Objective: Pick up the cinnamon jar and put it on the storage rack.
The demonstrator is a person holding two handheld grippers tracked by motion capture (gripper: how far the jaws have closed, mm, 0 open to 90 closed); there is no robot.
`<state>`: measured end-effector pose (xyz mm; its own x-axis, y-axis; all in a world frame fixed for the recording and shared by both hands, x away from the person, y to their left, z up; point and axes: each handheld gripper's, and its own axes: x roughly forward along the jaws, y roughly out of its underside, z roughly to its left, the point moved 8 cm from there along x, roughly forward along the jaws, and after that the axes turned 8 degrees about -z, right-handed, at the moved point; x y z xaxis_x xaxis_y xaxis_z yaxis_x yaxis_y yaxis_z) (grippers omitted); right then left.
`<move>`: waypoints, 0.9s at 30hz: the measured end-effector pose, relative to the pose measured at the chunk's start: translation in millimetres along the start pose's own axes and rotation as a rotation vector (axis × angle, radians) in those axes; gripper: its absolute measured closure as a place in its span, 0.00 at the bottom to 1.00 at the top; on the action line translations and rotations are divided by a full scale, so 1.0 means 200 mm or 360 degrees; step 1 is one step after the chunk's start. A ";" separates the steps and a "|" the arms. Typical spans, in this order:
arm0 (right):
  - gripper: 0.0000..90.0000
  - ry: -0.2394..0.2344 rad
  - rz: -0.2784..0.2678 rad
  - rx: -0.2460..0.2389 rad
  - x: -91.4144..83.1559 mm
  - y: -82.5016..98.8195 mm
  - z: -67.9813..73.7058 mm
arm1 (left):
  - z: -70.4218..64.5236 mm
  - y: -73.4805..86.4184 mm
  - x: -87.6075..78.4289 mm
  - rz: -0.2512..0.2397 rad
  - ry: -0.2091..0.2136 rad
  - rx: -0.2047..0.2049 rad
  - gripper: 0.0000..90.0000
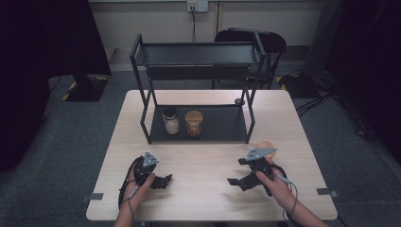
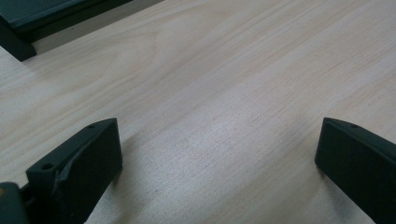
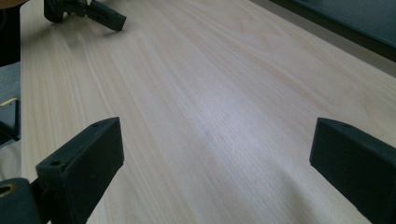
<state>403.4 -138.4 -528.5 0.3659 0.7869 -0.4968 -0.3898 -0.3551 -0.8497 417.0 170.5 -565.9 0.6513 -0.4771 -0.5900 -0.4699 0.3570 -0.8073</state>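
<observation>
Swing right gripper [image 1: 238,171] round toward orange round thing [image 1: 265,145], which sits just behind it near the desk's [image 1: 203,158] right edge, roughly mid-depth. Currently pointing left and away from it, so needs a turn first. Come in low and level, jaws either side of the widest part, and close gently. Looks round, so likely to roll if nudged off-centre. Keep cable out of the way.

Orange round thing: pale orange, smooth, rounded top, lower part hidden behind the gripper's grey plate. Can't tell what it is exactly, or whether touching the gripper.

Right gripper: jaws spread wide, nothing between them, bare wood in the gap in the right gripper view [image 3: 215,158]. Resting low near the desk's front right.

Left gripper [image 1: 163,178]: near front left corner, jaws also wide apart and empty, bare desk between them in the left gripper view [image 2: 219,158]. Pointing right, toward the other gripper. Best left parked.

Further out: black rack [image 1: 142,71] at the desk's back edge, two jars on its bottom shelf, a pale one [image 1: 170,121] and a brown one [image 1: 194,123], side by side, upright, left of centre. Top shelf looks bare.
</observation>
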 end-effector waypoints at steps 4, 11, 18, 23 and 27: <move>0.02 -0.0001 0.0008 -0.0013 -0.02 0.02 0.00 | 0.00 0.00 0.00 0.0000 0.0000 0.0003 0.00; 0.02 -0.0031 0.0027 -0.0009 -0.06 0.07 -0.01 | 0.00 0.00 0.00 0.0000 0.0000 -0.0001 0.00; 0.02 -0.0075 0.0033 -0.0004 -0.11 0.11 -0.01 | 0.00 0.00 0.00 0.0000 0.0000 0.0000 0.00; 0.02 -0.0061 0.0035 0.0010 -0.14 0.15 -0.03 | 0.00 0.00 0.00 -0.0001 0.0000 0.0000 0.00; 0.02 -0.0067 0.0046 0.0004 -0.17 0.17 -0.04 | 0.00 0.00 0.00 0.0000 0.0000 0.0003 0.00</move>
<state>384.8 -180.3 -541.7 0.3187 0.7970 -0.5131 -0.4018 -0.3767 -0.8347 417.1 170.7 -565.9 0.6513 -0.4770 -0.5902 -0.4687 0.3588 -0.8072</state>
